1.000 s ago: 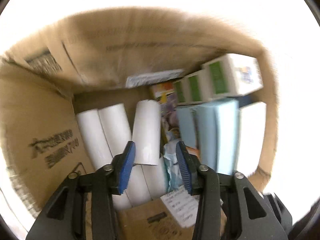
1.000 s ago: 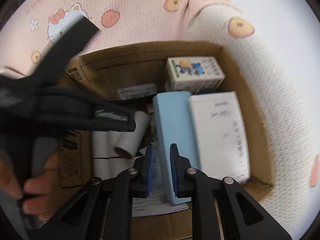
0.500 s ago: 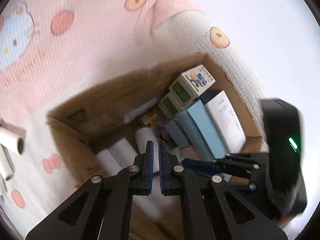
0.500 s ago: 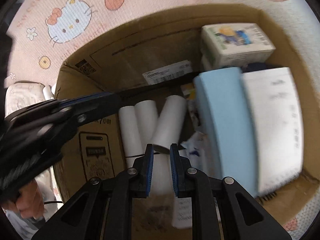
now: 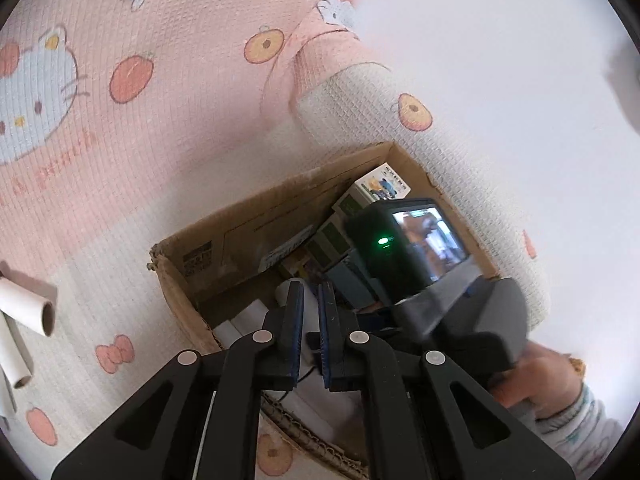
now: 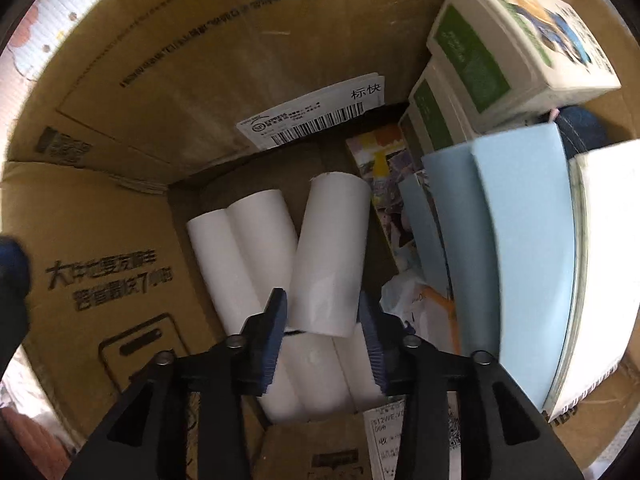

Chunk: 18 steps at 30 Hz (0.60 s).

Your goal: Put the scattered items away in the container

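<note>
1. Right gripper (image 6: pixel 323 322) points straight down into the cardboard box (image 6: pixel 100 184). Its jaws are opening; blue pads stand either side of the near end of a white roll (image 6: pixel 330 256), not pressing on it. A thin dark strip shows at the left pad; contact there is unclear.
2. That roll lies tilted on top of other white rolls: two side by side to its left (image 6: pixel 240 248), more beneath the gripper at the near end (image 6: pixel 320 376).
3. Right half of the box is packed upright: pale blue books (image 6: pixel 516 240), a white spiral-bound notebook (image 6: pixel 604 264) at far right, green-and-white cartons (image 6: pixel 500 52) at the far right corner, a colourful booklet (image 6: pixel 384 176) between rolls and books.
4. A shipping label with barcode (image 6: pixel 316 116) is stuck on the far inner wall; a second printed label (image 6: pixel 384 436) sits at the near edge.
5. Left gripper (image 5: pixel 310 312) is above the near-left of the box, jaws narrowed almost together, nothing between them.
6. From the left view, the box (image 5: pixel 180 292) sits on a pink cartoon-print mat (image 5: pixel 160 100). The right hand (image 5: pixel 540 376) holds its device over the box's right side; a patterned sleeve shows at the wrist.
7. Outside the box, on the mat at far left: one white roll with a cardboard core (image 5: pixel 28 304), and more white tubes (image 5: pixel 14 356) just near it, partly cut off.
</note>
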### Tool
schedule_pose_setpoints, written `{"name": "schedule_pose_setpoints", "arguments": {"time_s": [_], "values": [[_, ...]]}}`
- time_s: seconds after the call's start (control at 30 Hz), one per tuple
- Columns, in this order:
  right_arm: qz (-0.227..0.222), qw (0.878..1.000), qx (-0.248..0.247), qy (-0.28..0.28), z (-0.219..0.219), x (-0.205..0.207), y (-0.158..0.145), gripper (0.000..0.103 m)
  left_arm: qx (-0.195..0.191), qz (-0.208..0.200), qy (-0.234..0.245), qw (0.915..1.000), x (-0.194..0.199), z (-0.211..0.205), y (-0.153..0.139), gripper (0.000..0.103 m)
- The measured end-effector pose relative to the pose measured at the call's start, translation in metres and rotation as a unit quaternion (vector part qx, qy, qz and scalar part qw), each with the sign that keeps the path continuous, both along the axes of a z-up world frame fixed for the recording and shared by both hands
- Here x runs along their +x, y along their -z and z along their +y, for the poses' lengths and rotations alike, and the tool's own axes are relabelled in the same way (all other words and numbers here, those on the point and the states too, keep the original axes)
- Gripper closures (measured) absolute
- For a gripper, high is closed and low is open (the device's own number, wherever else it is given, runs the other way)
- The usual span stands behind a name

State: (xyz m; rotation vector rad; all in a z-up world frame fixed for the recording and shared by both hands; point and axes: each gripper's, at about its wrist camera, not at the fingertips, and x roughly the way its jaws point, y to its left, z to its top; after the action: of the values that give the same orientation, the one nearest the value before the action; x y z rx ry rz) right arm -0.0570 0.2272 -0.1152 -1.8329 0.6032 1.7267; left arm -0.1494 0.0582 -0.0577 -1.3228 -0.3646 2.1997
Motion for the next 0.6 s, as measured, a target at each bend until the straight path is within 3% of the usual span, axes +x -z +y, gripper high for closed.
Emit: {"name": "schedule_pose_setpoints", "arguments": {"time_s": [0.3,0.47,0.6], "values": [[-0.053,0.995,0.018,-0.081,-0.016,-0.018,0.014,0.066,-0.004,-0.013,0.01,0.9999,-0.002,-0.002,0.003,0.095],[-0.08,0.986,0.024,-0.144,-0.024,-0.026,0.021,0.067,-0.044,-0.004,0.015,0.9989,0.001,0.003,0.008,0.096],[-0.095,0.981,0.025,-0.165,-0.037,-0.027,0.023,0.067,-0.043,-0.003,0.006,0.9991,0.003,-0.002,0.007,0.096]]}}
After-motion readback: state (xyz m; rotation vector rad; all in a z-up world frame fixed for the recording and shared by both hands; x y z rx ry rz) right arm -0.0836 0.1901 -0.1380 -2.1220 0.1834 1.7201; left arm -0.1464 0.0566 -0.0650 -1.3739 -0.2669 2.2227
